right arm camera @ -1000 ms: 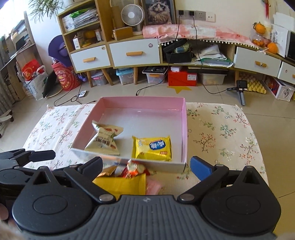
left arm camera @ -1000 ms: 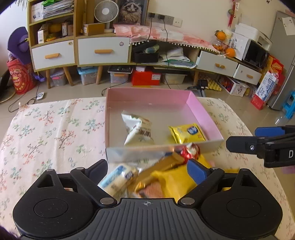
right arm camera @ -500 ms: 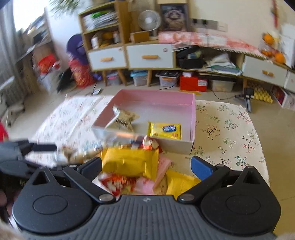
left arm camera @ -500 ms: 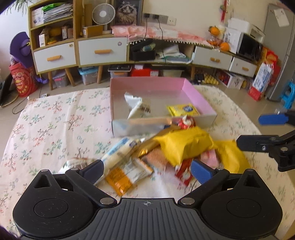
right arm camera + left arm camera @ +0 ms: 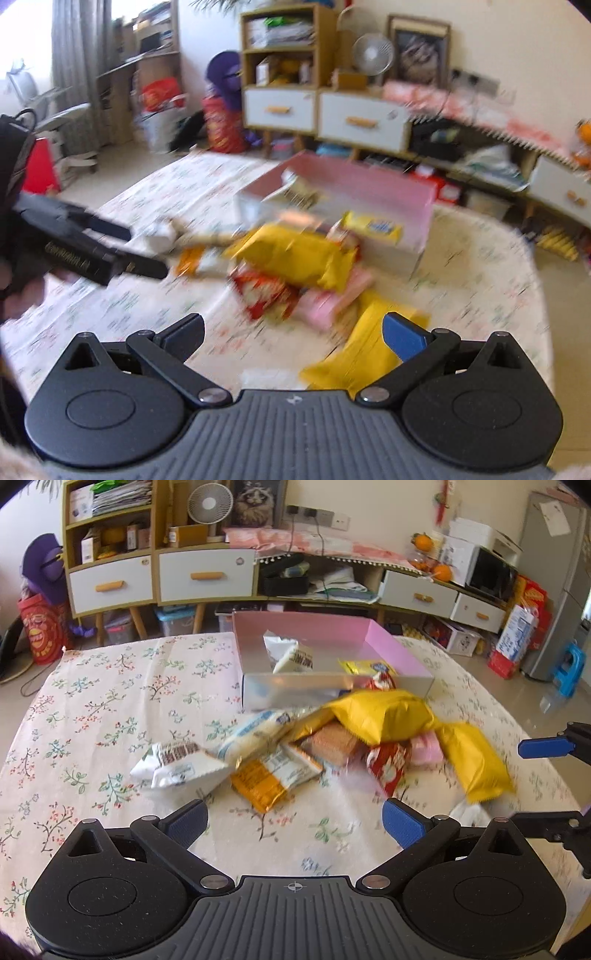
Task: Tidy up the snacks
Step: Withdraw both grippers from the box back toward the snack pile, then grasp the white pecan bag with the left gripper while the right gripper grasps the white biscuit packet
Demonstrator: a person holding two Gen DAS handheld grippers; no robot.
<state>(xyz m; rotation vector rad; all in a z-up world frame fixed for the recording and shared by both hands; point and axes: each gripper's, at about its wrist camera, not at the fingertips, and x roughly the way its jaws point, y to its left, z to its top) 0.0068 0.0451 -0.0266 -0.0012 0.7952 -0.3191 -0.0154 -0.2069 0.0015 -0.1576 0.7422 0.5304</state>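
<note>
right wrist view: motion-blurred throughout, snack pile [image 5: 295, 273] labels unreadable | left gripper [image 5: 147, 254] at 9 o'clock smeared, cut by frame edge | left wrist view: right gripper [image 5: 546, 779] at 3 o'clock cut off | box front wall [image 5: 295, 690] hides lower snacks

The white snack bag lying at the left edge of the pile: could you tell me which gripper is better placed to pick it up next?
Probably the left. The white snack bag lies just ahead of the open left gripper, slightly to its left, while the right gripper faces the yellow bag across the pile.
</note>
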